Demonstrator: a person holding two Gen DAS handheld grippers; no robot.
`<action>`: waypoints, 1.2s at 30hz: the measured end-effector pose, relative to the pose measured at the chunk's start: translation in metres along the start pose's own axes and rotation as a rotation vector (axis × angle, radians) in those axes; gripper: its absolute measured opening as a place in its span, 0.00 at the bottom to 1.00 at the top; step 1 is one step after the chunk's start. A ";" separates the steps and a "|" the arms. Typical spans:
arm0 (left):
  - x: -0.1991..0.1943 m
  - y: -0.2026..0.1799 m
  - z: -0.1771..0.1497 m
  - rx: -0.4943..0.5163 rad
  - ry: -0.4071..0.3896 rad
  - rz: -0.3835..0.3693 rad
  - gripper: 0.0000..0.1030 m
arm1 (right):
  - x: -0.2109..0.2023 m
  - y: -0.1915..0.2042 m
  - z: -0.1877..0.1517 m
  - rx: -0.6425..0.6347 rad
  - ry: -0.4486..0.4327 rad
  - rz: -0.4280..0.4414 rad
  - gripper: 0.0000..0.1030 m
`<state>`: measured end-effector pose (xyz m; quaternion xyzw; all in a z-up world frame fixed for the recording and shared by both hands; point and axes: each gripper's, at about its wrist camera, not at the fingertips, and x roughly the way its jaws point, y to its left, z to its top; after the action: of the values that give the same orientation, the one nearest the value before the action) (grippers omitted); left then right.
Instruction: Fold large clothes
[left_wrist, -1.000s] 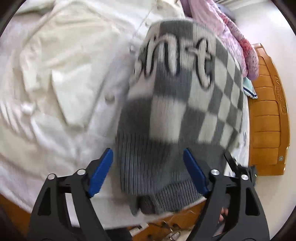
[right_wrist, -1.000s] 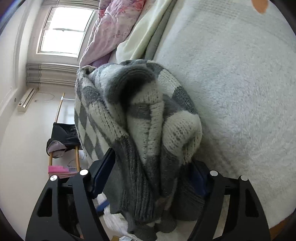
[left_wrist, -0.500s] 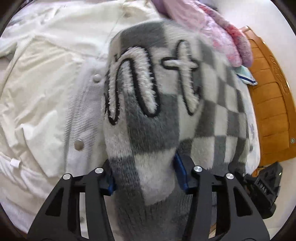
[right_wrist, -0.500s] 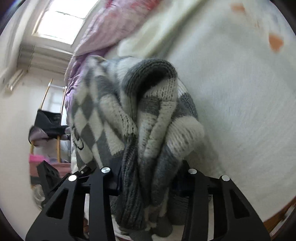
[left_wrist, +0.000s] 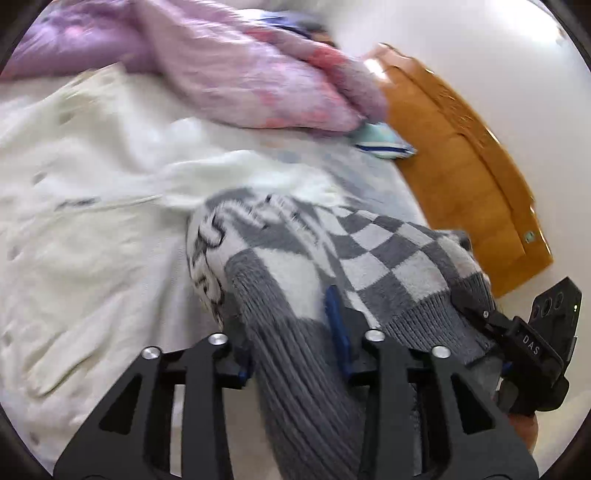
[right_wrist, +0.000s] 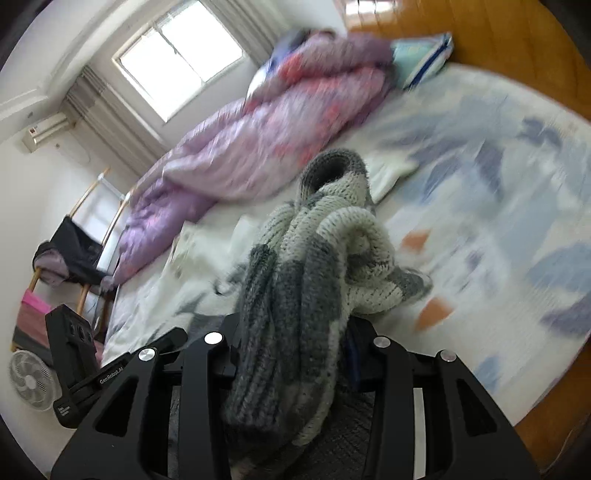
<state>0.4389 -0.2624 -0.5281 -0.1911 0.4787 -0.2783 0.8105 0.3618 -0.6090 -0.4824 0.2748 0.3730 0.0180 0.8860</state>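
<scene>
Through the left wrist camera I have my left gripper (left_wrist: 295, 332) clamped on the ribbed hem of the checked sweater (left_wrist: 369, 258), which trails ahead onto the cream jacket (left_wrist: 92, 221) on the bed. If I pull sideways, I judge the knit could drag that jacket along or stretch at the hem.

Through the right wrist camera my right gripper (right_wrist: 291, 343) is clamped on a thick bunched wad of the sweater (right_wrist: 325, 258), held above the bed sheet (right_wrist: 498, 221). That bundle looks twisted; laid down like this, I expect a lumpy fold, and a layer could slip free.
</scene>
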 end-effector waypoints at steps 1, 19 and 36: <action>0.016 -0.013 0.001 0.016 0.004 -0.012 0.28 | -0.006 -0.015 0.003 0.013 -0.024 0.001 0.35; 0.110 -0.047 -0.118 0.084 0.274 0.147 0.78 | 0.001 -0.170 -0.075 0.202 0.247 -0.541 0.56; -0.163 -0.083 -0.004 0.150 -0.149 0.306 0.87 | -0.078 0.114 -0.012 -0.140 0.227 -0.030 0.70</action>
<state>0.3502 -0.2231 -0.3732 -0.0751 0.4188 -0.1719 0.8885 0.3172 -0.5249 -0.3812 0.2029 0.4728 0.0617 0.8553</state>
